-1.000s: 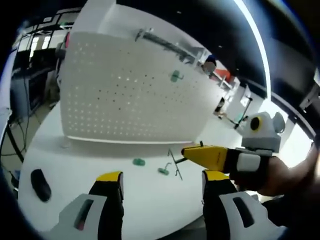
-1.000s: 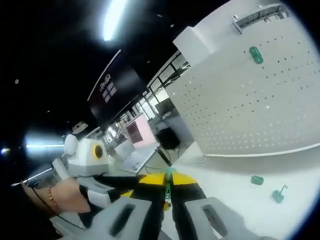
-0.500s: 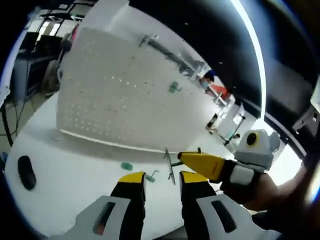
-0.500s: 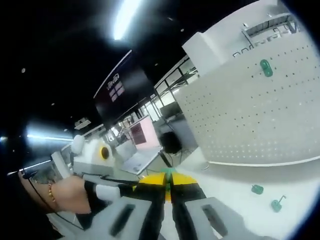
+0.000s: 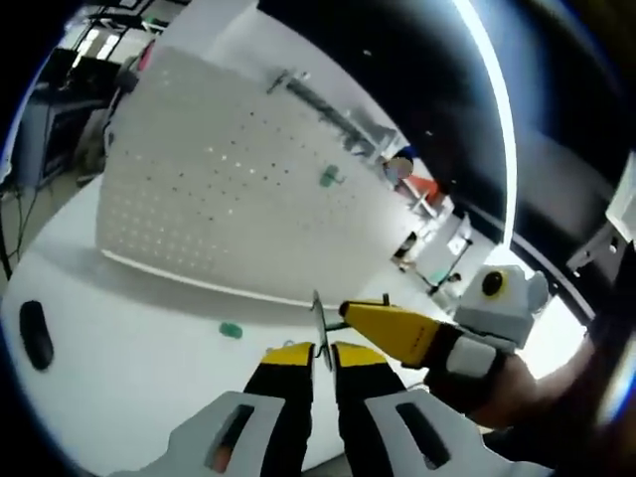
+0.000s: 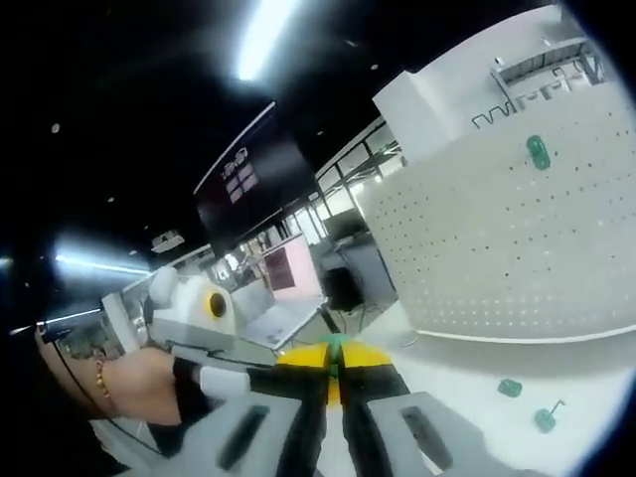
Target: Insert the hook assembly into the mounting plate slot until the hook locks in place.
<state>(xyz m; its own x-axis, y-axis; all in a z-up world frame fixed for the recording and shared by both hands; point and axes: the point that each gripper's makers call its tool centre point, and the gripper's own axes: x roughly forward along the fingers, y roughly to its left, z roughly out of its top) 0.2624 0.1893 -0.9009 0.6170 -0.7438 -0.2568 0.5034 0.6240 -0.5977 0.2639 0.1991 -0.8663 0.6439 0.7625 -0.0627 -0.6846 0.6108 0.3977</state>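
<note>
Beside pegboard (image 5: 229, 189), both jaws pinch hook (image 5: 320, 328).

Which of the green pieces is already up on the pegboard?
The green piece high on the pegboard; the other two lie on the table below.

Matt white perforated pegboard (image 5: 229, 199), smooth white tabletop (image 5: 119, 338), thin bare-metal wire hook (image 5: 320, 323), glossy green plastic clips (image 6: 511, 388).

Two clips (image 6: 510, 388) lie on table (image 6: 596, 397) before pegboard (image 6: 497, 248)
</note>
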